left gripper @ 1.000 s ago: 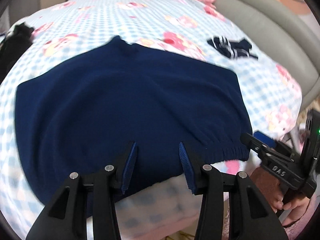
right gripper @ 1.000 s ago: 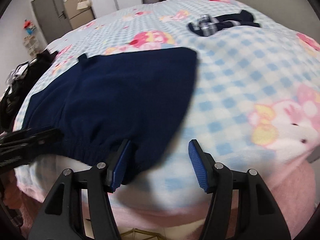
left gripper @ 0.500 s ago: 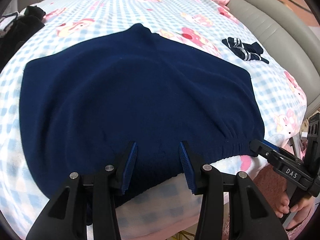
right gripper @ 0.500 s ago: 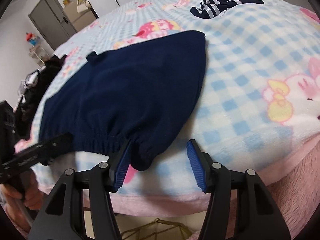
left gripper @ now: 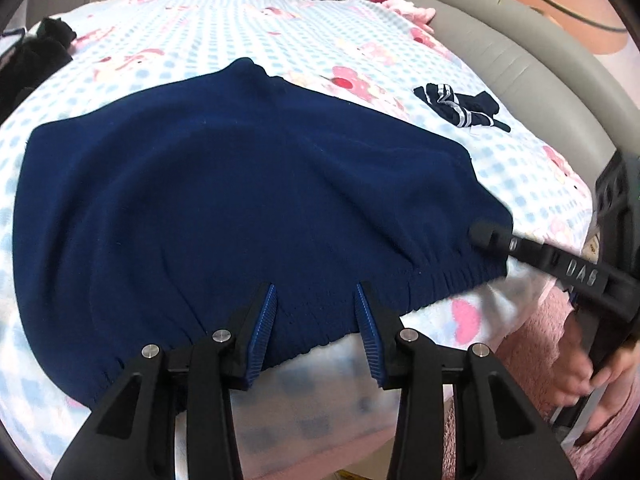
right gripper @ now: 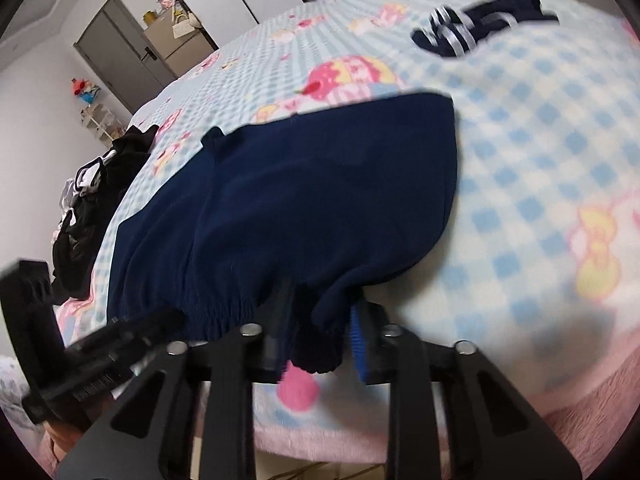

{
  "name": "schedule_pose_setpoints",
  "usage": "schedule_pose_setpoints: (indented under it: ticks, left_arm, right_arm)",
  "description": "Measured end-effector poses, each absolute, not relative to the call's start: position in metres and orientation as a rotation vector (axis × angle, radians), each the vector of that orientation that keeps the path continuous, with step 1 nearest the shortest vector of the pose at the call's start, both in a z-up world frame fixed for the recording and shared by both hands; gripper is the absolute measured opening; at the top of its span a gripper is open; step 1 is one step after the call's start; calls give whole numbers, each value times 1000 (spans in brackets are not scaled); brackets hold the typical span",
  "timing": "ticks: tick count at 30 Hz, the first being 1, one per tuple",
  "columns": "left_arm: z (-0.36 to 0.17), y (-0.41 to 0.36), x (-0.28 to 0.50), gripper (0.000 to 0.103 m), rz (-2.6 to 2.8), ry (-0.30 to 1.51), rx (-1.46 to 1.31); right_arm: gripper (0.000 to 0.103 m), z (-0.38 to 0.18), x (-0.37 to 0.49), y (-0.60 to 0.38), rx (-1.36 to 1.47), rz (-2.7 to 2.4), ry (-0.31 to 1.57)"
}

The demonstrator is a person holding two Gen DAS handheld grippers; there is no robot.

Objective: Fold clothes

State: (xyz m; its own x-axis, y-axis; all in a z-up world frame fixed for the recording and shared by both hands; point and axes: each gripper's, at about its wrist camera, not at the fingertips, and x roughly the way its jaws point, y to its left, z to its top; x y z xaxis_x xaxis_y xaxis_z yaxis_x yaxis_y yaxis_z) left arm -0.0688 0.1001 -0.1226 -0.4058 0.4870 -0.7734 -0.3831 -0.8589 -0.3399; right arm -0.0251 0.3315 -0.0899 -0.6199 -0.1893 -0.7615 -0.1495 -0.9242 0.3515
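Navy shorts (left gripper: 248, 200) lie spread flat on a blue checked blanket (left gripper: 200, 20), elastic waistband toward me. My left gripper (left gripper: 316, 320) hovers over the middle of the waistband. Its jaws are narrowing a little with the band between them, and the pads do not press it. My right gripper (right gripper: 320, 332) is closing on the waistband's right corner. In the right wrist view the bunched navy fabric (right gripper: 320, 200) sits pinched between its pads. The left wrist view shows that gripper (left gripper: 488, 236) reaching in from the right onto the corner, held by a hand (left gripper: 580, 372).
A small navy garment with white stripes (left gripper: 460, 110) lies on the blanket beyond the shorts. A pile of black clothes (right gripper: 88, 208) sits at the bed's far left. A grey padded bed frame (left gripper: 520, 60) runs along the right. The blanket's pink edge drops off just below the waistband.
The right gripper's jaws have gone from wide apart beside the waistband corner to pinched on it, and the corner now bunches up. The left gripper has stayed over the waistband.
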Motion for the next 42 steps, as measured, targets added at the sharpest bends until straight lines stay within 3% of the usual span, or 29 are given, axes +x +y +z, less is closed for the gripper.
schedule_pose_setpoints:
  ticks: [7,15,18,21,27,32,39,42]
  left_arm:
    - [-126,81,-78,42,2200,-320,-1310]
    - [-121,44,-89,42,2230,-489,-1288]
    - [-124,28,-93,42,2202,-589,-1289]
    - [-126,23,-96,42,2156,-656,-1277]
    - [-129,41,-97,43,2104,-661,-1271]
    - [-129,49,-95,43,2076,-659,-1259]
    - [-124,57,-93,43,2018,-680,-1220]
    - [-125,64,-91,43,2020,-626,-1233]
  right_arm:
    - [15,-51,-55,289,1233,-2729,-387]
    - [15,-83,-79,228,1312,-2557,-296]
    - [19,-97,-75,219,1347,-2529,-303]
    - [34,-91,-63,221,1309,-2508,-332]
    - [40,-64,-37,238,1236,-2525,-372]
    - [44,-49,-24,266,1157,-2592,-525]
    - [44,-80,-35,295,1378,-2683,-611]
    - [44,-91,-39,283,1464,-2699,-452]
